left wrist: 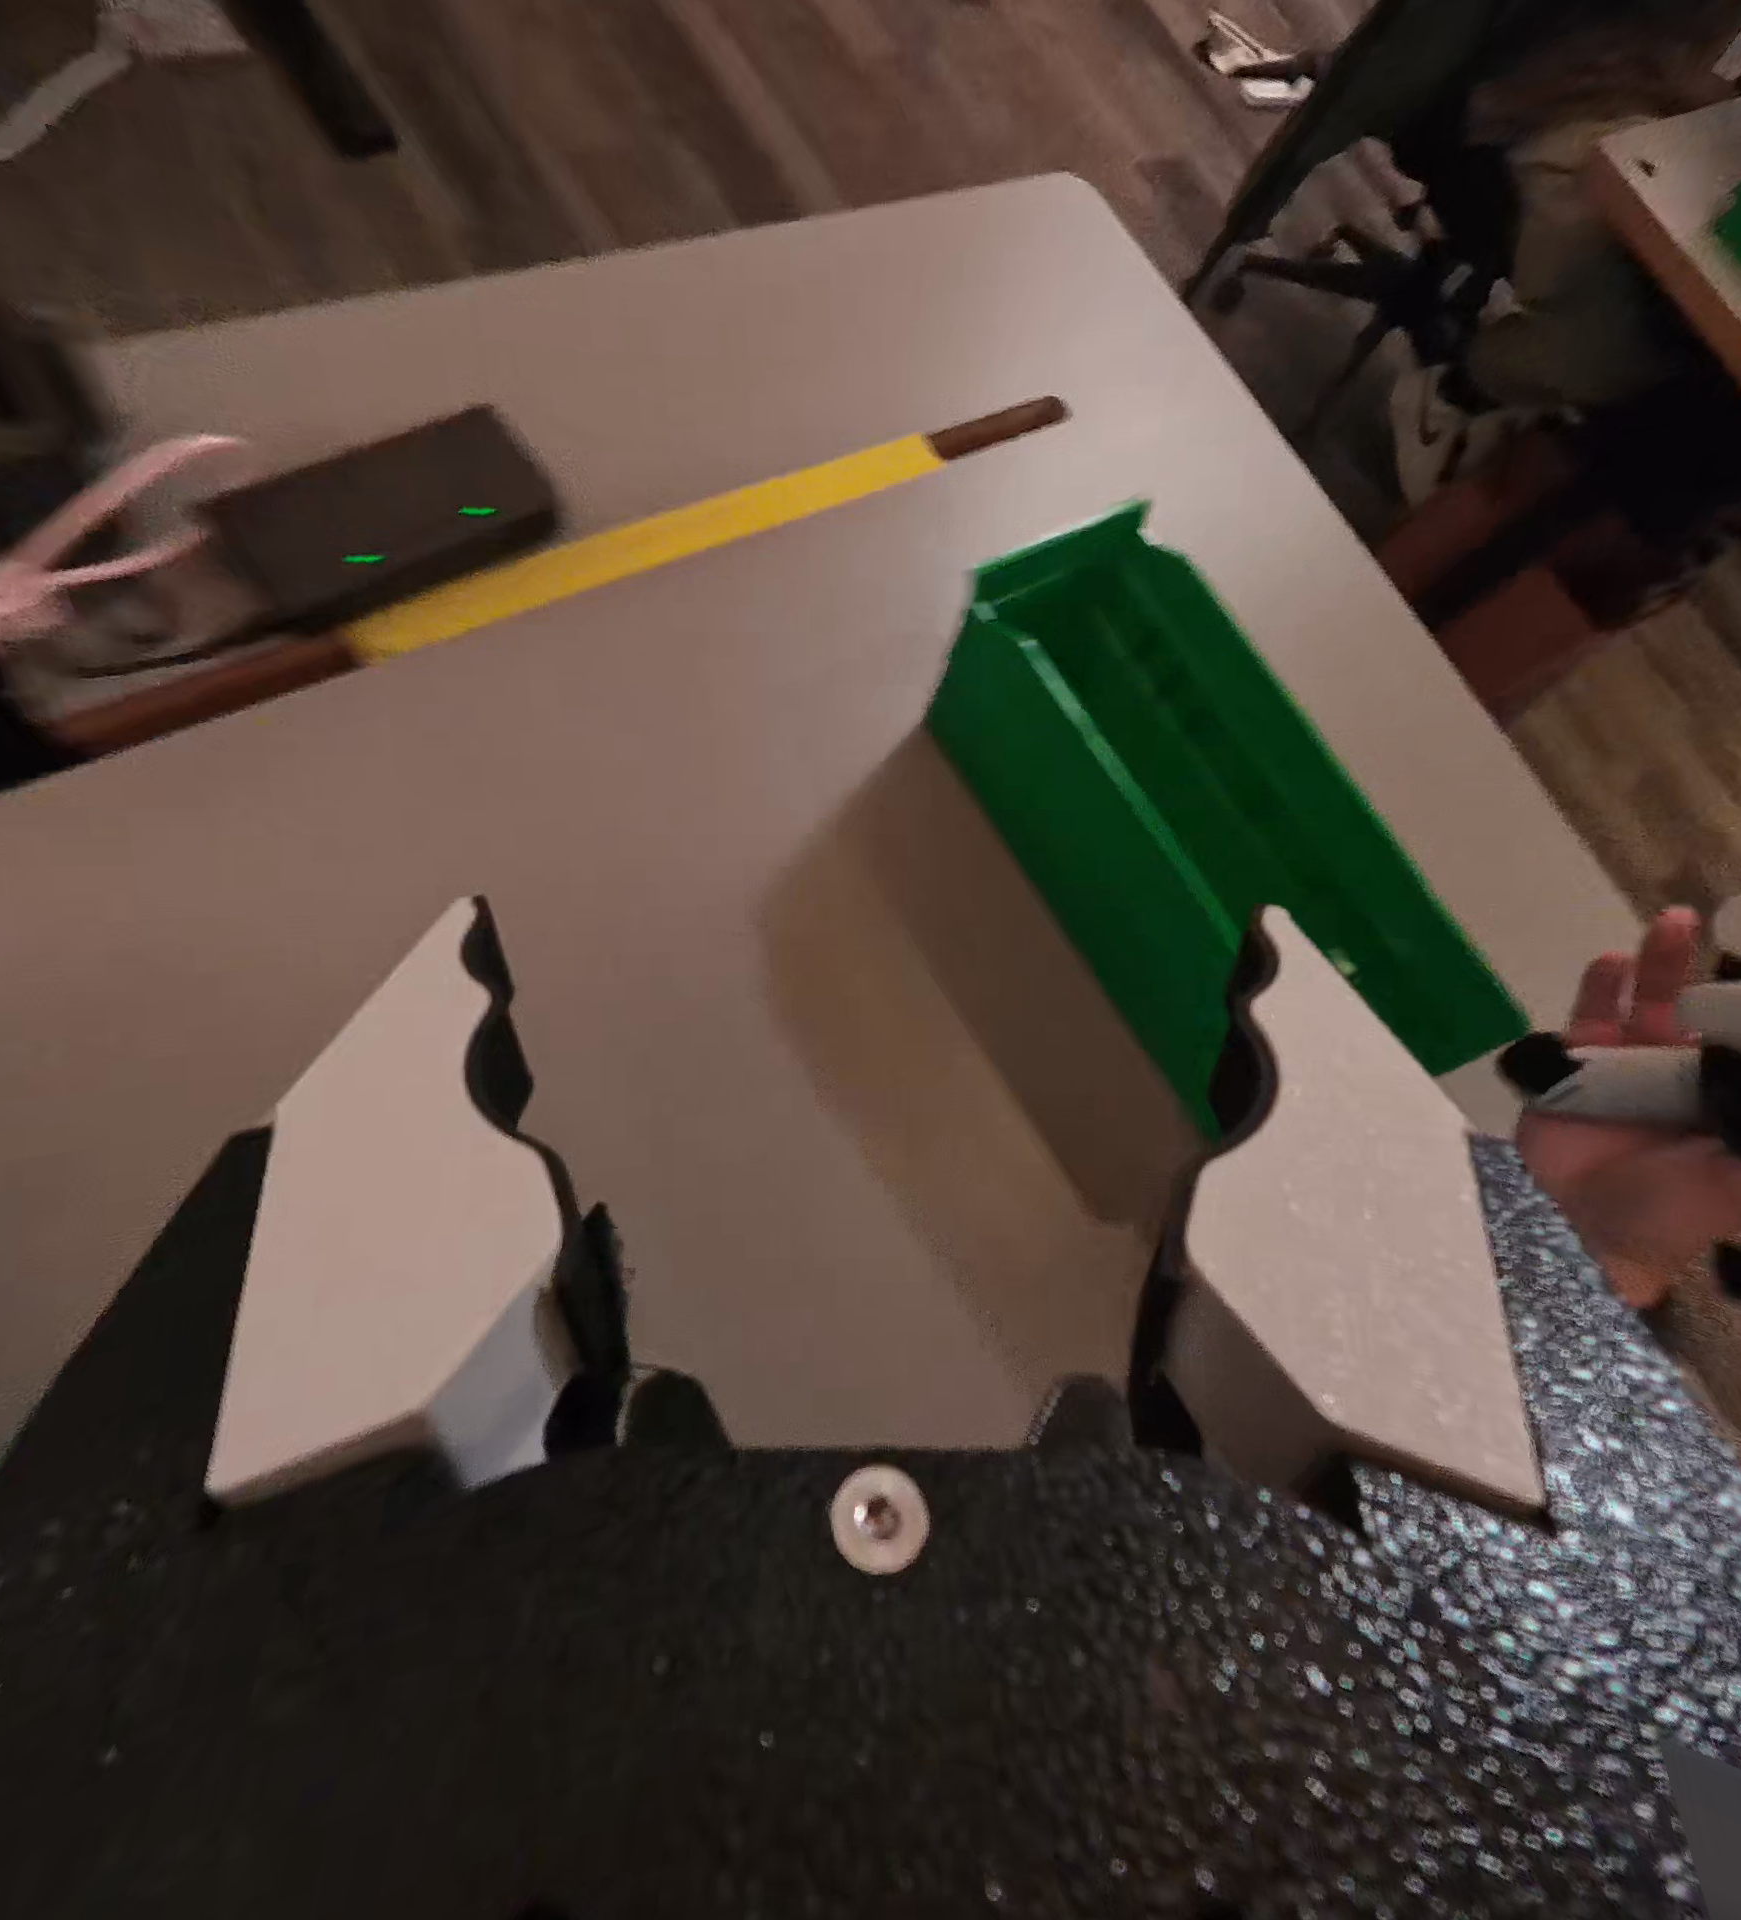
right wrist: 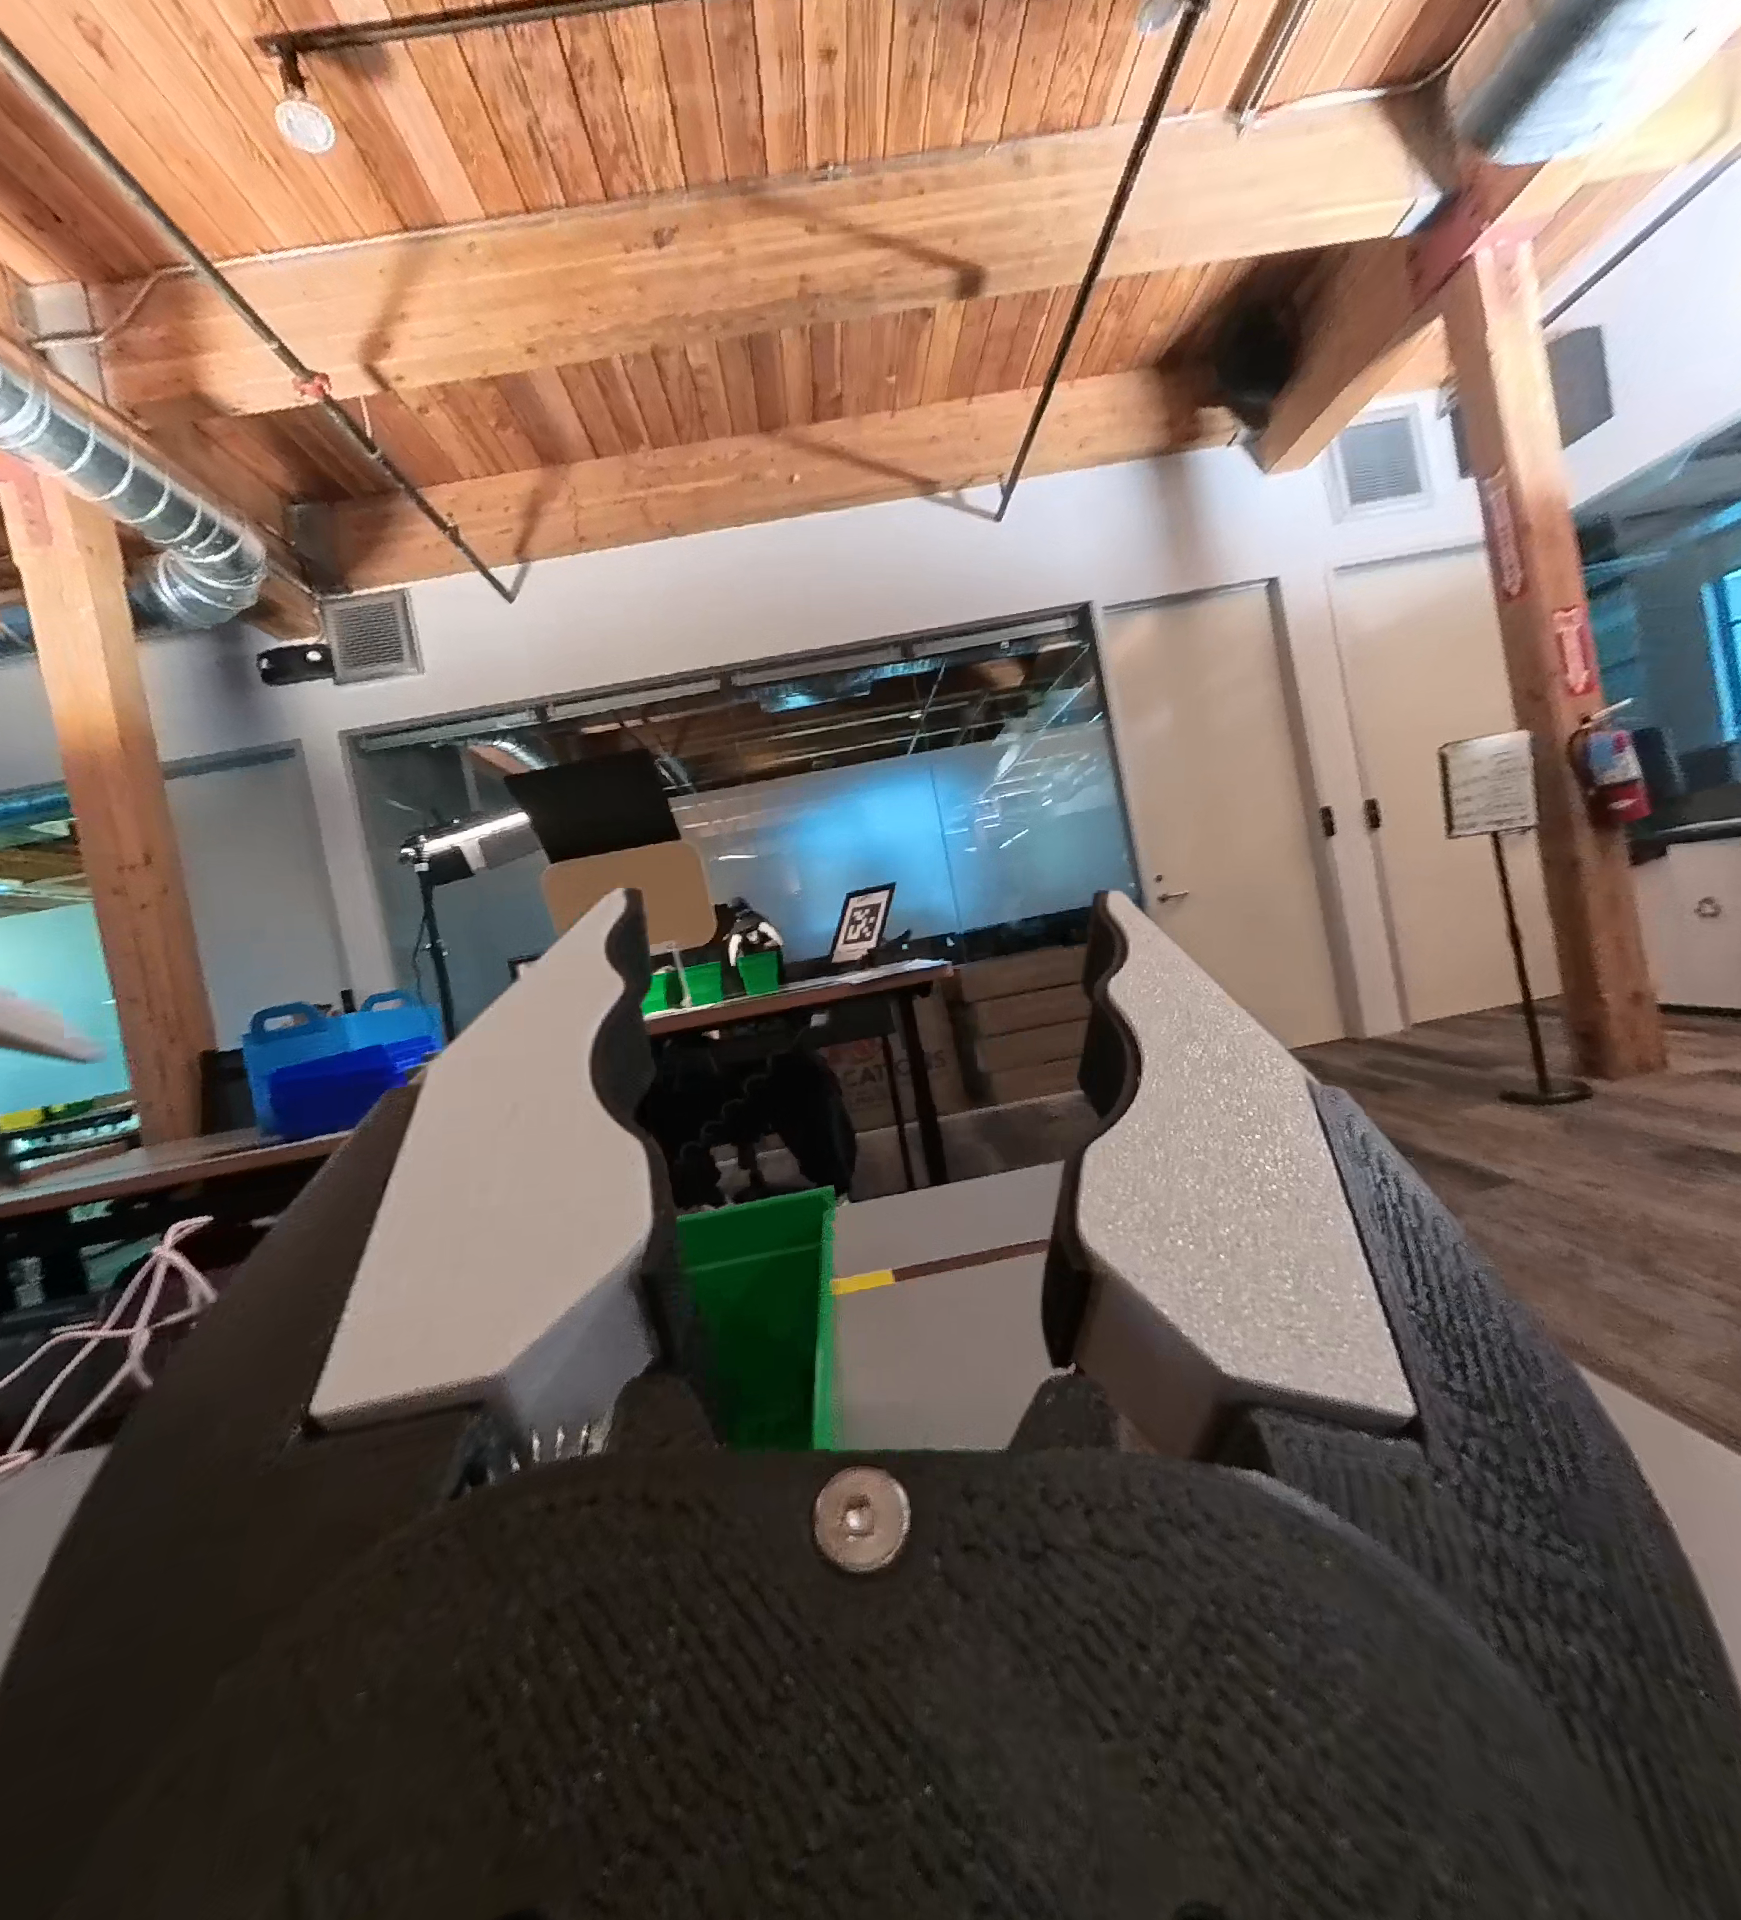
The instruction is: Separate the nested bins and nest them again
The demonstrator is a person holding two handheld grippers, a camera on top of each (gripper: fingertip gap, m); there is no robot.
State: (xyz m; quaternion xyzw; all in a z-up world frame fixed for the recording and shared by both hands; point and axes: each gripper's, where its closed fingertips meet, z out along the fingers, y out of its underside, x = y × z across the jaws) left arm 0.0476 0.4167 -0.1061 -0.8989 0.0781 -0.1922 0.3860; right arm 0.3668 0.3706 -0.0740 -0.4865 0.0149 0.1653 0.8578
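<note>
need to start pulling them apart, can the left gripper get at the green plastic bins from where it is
Probably yes: the left gripper is open and empty, with the green plastic bins just ahead to its right and only bare grey table between.

Bins (left wrist: 1198, 769) on table (left wrist: 554, 810), right of box (left wrist: 378, 509).

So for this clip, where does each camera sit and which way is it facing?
Left wrist view: on the left tool, above the grey table, angled down at the green bins and a yellow-taped stick; own open fingers, plus a hand with the other tool at right.
Right wrist view: on the right tool, low, looking level across the room; own open fingers.
Shared: the green bins, table and stick.
</note>
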